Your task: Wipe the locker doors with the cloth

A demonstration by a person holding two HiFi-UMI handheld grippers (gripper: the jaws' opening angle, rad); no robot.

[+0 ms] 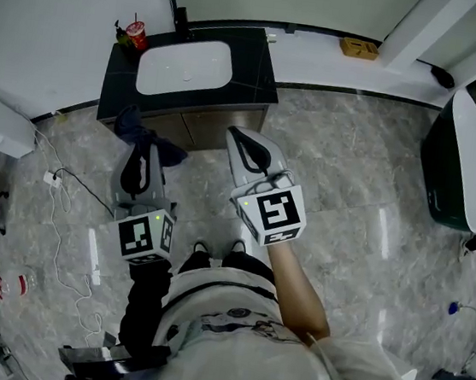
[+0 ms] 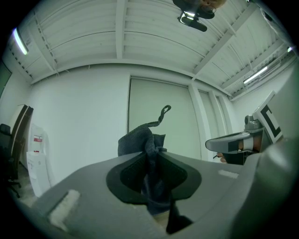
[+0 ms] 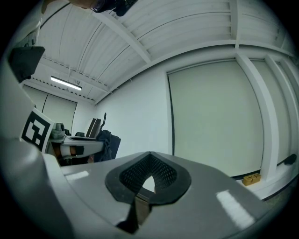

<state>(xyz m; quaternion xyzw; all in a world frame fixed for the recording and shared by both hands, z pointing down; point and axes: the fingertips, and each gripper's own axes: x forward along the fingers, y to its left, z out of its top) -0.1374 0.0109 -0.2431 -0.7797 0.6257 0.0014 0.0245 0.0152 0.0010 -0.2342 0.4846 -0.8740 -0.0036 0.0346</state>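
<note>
Grey-shelled left gripper (image 1: 138,151): clenched on the cloth (image 2: 140,140), pads pressing the fabric from both sides. It is held level, likely so the fabric meets an upright face squarely.
Cloth: dark blue and bunched. A wad stands past the jaw tips at 12 o'clock with a twisted tail above it, and the rest hangs below the pads. It is gripped mid-body, probably to leave a soft front for wiping.
Right gripper (image 3: 150,158): jaws closed on each other with nothing between them. It is at 3 o'clock of the left gripper in the head view, apparently spare and held off the cloth.
Pale panel (image 2: 149,100): tall with dark seams, at 12 o'clock ahead of both grippers. It may be a locker door. The cloth is apart from it.
Vanity counter (image 1: 257,71): black, at the person's 12 o'clock, carrying a white basin (image 1: 184,66) and a red cup (image 1: 137,35) at 10 o'clock.
Status: by my judgement, the cloth is ready but touches no door.
</note>
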